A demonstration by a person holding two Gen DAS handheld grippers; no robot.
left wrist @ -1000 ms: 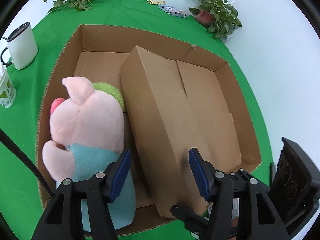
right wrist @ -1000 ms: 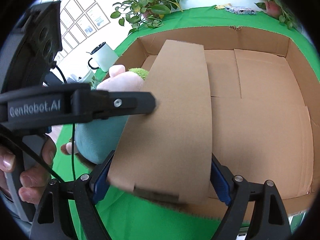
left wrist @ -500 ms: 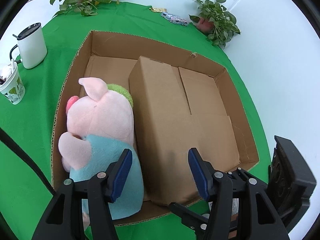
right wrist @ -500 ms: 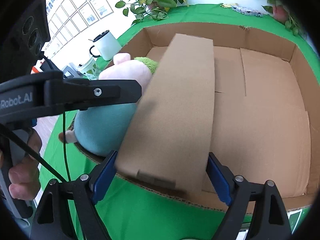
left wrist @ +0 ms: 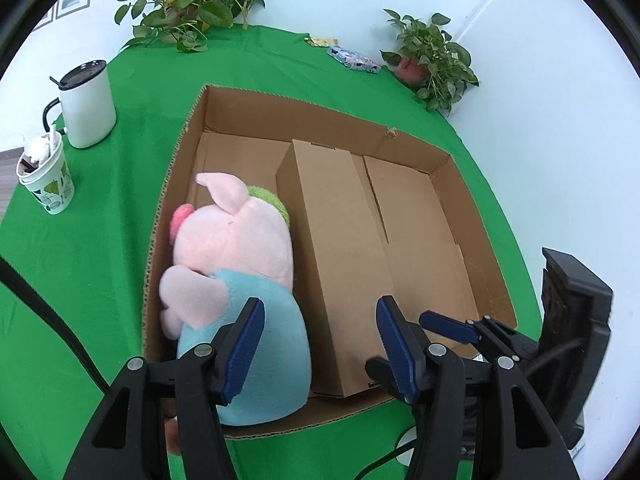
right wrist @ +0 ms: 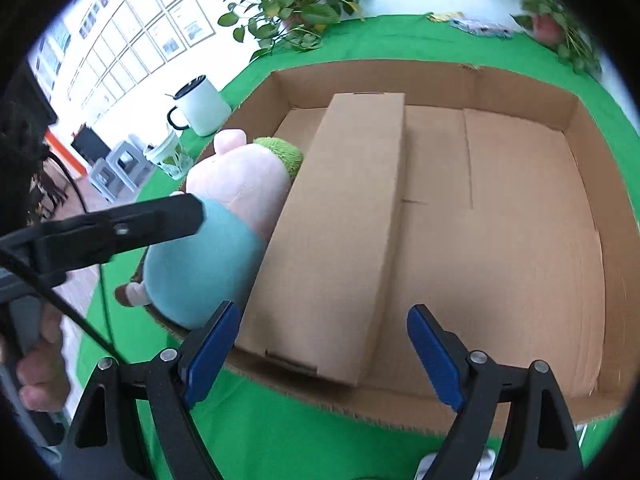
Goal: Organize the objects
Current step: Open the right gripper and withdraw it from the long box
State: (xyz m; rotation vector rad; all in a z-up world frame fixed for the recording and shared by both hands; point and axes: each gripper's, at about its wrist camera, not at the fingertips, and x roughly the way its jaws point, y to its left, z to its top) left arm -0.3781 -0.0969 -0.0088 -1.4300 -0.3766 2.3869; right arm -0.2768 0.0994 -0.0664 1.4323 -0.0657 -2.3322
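Note:
A big open cardboard box (left wrist: 400,132) (right wrist: 424,76) sits on the green cloth. Inside it, a long closed carton (left wrist: 340,264) (right wrist: 344,220) lies lengthwise in the middle. A pink plush pig in a blue shirt (left wrist: 232,260) (right wrist: 224,216) lies on the box's left side, against the carton. My left gripper (left wrist: 322,344) is open and empty above the box's near edge. My right gripper (right wrist: 324,352) is open and empty, just in front of the carton's near end. The left gripper's finger (right wrist: 120,224) shows in the right wrist view.
A white mug (left wrist: 86,106) (right wrist: 202,106) and a paper cup (left wrist: 46,180) (right wrist: 170,158) stand left of the box. Potted plants (left wrist: 188,0) (left wrist: 432,56) and a small packet (left wrist: 352,58) are at the far edge. The box's right half (right wrist: 520,220) holds only bare cardboard floor.
My right gripper opened and let go of the long carton, which now rests flat in the box. Both grippers have drawn back from the box.

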